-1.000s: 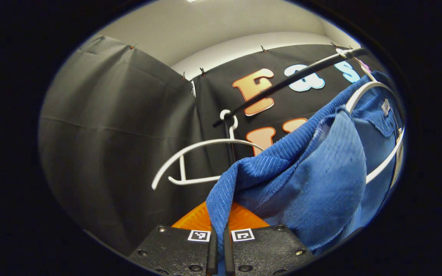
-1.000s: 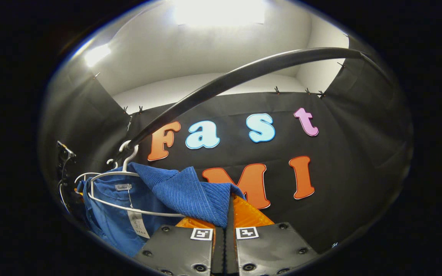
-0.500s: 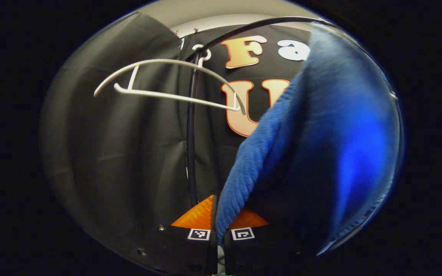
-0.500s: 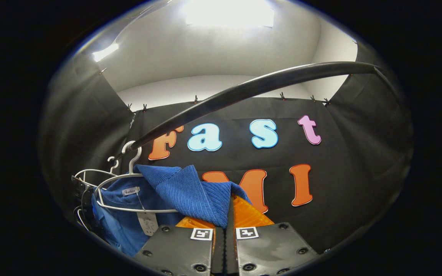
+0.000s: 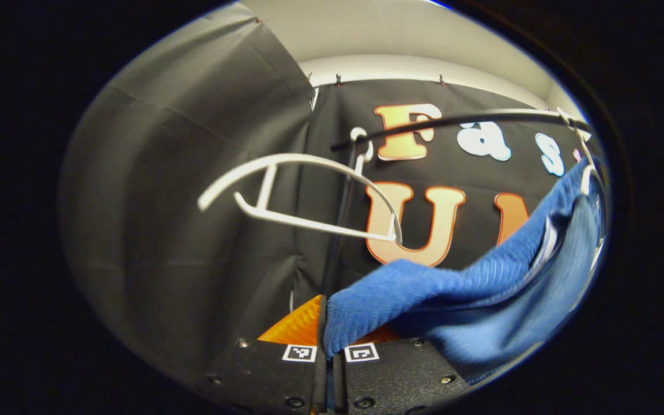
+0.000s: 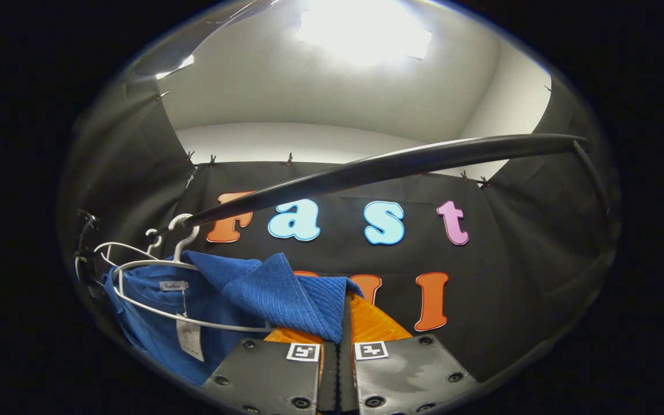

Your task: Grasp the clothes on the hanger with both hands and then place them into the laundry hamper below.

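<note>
A blue ribbed garment [image 5: 459, 288] stretches from the right edge of the left gripper view down to my left gripper [image 5: 329, 351], which is shut on its corner. In the right gripper view the same blue garment [image 6: 268, 294] hangs on a white hanger [image 6: 153, 282] at the lower left, its shoulder pulled toward my right gripper [image 6: 339, 346], shut on the fabric. A white tag [image 6: 189, 340] dangles from the garment's inside. The hanger hooks over the black rail [image 6: 378, 167].
A bare white hanger [image 5: 297, 196] hangs from the thin black rail [image 5: 459, 121] in the left gripper view, just left of the garment. A black vertical pole [image 5: 338, 230] stands behind it. Black cloth walls close in behind and to the left.
The left gripper's camera swung back and lowered; the garment, earlier a blurred mass close up, now drapes lower to the right. The right gripper tilted slightly, its hold unchanged.
</note>
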`<act>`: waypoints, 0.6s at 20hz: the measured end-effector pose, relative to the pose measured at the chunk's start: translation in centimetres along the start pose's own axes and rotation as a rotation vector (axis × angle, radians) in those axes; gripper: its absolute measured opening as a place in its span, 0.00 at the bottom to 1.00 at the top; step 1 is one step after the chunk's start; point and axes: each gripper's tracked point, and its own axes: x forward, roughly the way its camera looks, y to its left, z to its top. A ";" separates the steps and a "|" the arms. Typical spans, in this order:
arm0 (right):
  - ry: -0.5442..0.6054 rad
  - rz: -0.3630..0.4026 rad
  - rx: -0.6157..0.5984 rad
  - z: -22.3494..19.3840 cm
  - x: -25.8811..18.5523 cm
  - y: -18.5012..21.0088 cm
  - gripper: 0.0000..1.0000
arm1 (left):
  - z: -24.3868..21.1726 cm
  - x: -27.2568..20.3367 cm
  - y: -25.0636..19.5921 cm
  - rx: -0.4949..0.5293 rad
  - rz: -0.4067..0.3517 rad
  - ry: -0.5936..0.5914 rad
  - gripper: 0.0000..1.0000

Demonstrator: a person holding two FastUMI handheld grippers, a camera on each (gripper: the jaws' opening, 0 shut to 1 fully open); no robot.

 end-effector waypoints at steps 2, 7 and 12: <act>-0.024 -0.036 -0.033 0.1 0.6 -0.4 0.09 | 4.5 -1.0 2.1 0.030 0.039 -0.061 0.06; -0.070 -0.034 -0.071 1.1 1.9 0.9 0.08 | 14.3 -1.2 4.8 0.099 0.104 -0.205 0.06; -0.038 0.012 -0.060 0.0 2.2 2.8 0.08 | 10.7 1.4 7.3 0.129 0.140 -0.126 0.06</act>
